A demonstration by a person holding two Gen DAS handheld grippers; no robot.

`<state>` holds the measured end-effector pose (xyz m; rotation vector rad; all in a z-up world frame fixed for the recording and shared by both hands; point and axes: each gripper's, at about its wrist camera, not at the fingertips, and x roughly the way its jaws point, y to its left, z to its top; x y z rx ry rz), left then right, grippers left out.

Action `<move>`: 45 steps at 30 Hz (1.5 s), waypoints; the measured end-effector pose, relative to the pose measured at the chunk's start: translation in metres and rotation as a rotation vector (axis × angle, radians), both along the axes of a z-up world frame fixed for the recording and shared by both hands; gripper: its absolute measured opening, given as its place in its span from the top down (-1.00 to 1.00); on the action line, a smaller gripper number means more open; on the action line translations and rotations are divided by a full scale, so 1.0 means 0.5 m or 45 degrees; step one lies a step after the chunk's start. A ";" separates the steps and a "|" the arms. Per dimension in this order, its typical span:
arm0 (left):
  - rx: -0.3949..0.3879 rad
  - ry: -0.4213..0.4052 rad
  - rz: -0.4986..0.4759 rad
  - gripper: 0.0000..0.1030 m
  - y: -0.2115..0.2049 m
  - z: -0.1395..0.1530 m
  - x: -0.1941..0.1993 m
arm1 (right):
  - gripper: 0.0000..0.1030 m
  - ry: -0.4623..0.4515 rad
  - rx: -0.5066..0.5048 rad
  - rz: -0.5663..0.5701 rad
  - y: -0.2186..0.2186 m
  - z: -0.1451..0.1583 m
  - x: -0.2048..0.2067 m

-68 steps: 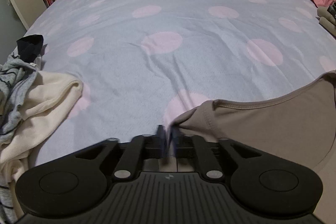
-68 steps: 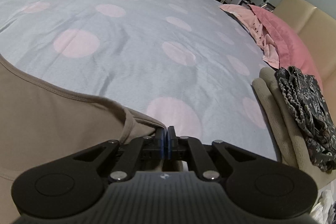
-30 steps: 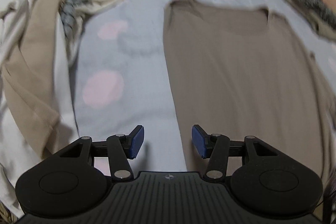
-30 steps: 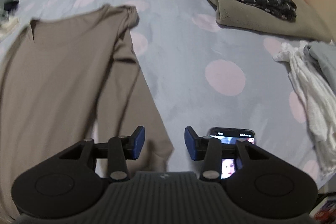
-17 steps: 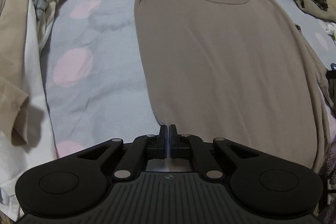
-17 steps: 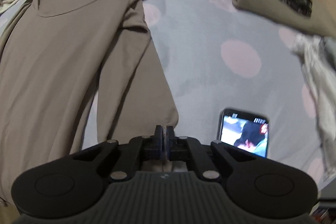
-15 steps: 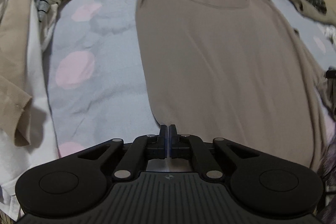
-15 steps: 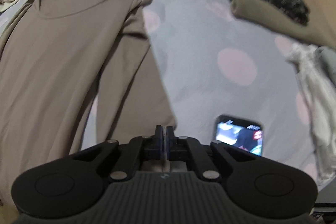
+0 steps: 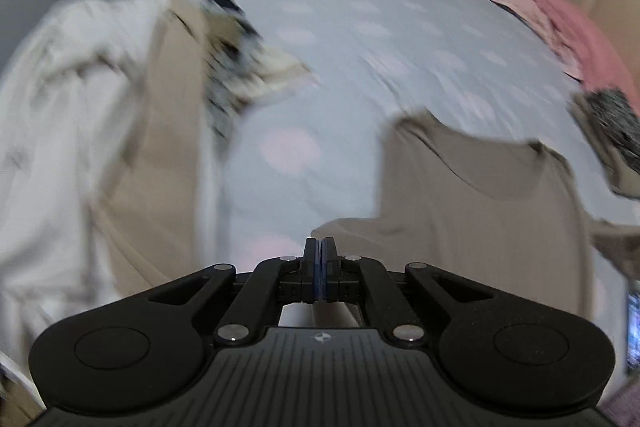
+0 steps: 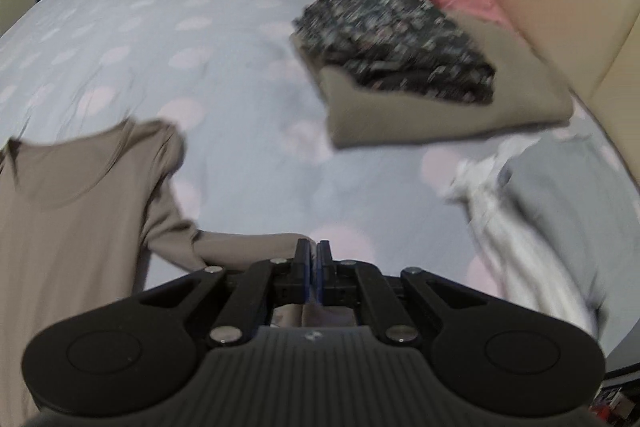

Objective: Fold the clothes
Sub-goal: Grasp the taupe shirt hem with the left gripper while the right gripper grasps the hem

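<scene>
Since a second ago we have clamped both the left hand-held gripper [image 9: 319, 269] and the right hand-held gripper [image 10: 313, 269] on the taupe shirt [image 9: 480, 203] hem, now lifted off the bed [image 9: 360, 39].

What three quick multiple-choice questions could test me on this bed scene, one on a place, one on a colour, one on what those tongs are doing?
1. The dark patterned garment lies on:
A. a folded olive piece
B. the pillow
C. the floor

2. The bedsheet's dots are:
A. green
B. pink
C. black

3. The right tongs are:
A. wide open
B. shut on the brown shirt
C. holding a phone

Answers:
1 A: dark patterned garment tops the folded olive piece.
2 B: the bedsheet has pale pink dots.
3 B: right tongs pinch the brown shirt hem.
</scene>
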<state>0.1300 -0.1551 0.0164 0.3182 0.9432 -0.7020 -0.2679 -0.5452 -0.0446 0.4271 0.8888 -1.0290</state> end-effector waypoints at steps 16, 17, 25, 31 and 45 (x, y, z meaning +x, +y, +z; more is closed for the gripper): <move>0.227 -0.127 0.337 1.00 0.001 -0.063 0.241 | 0.93 0.075 -0.002 -0.455 -0.275 -0.049 -0.111; 0.251 -0.131 0.335 1.00 -0.002 -0.071 0.243 | 0.94 0.073 0.008 -0.474 -0.284 -0.060 -0.119; 0.343 -0.249 0.241 0.48 -0.024 -0.060 0.205 | 0.62 0.132 0.060 -0.441 -0.299 -0.094 -0.114; 0.168 -0.254 0.154 0.09 -0.053 -0.007 0.164 | 0.34 0.019 -0.033 -0.324 -0.259 -0.040 -0.082; 0.102 -0.016 -0.134 0.13 -0.305 -0.187 0.142 | 0.30 -0.148 0.125 0.150 -0.211 -0.105 0.210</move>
